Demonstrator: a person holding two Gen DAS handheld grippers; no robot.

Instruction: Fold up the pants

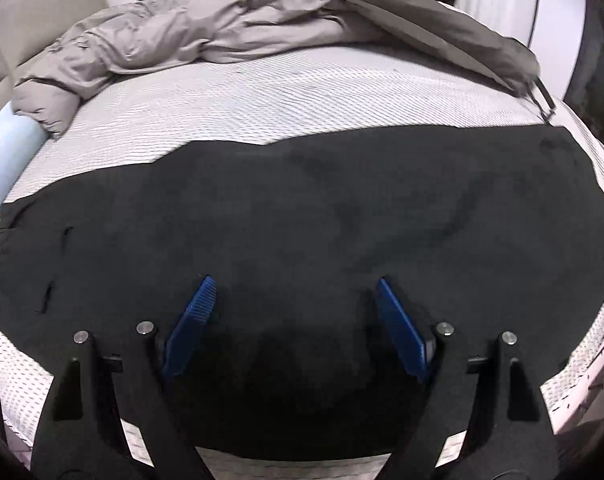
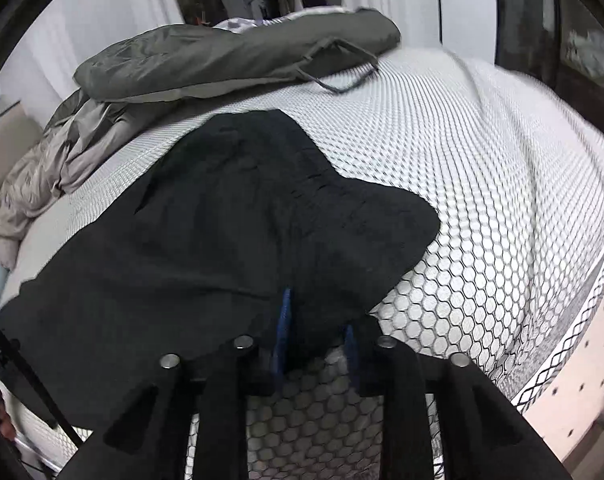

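The black pants (image 1: 302, 208) lie spread across the white mattress (image 1: 262, 100). My left gripper (image 1: 295, 282) hovers over their near part, its blue pads (image 1: 194, 320) wide apart, open, with nothing between them. In the right wrist view the pants (image 2: 222, 220) stretch away to the upper left, with the gathered waistband near the middle. My right gripper (image 2: 317, 320) sits at the near edge of the pants. Its jaws stand narrow with a bunch of black cloth filling the gap between the blue pads (image 2: 283, 332). The tips are partly buried in the fabric.
A crumpled grey-beige garment (image 1: 174, 36) lies at the back left of the bed. A dark olive bag with strap handles (image 2: 230, 60) rests at the far side. The honeycomb mattress cover (image 2: 482, 200) slopes off to the right edge. White curtains hang behind.
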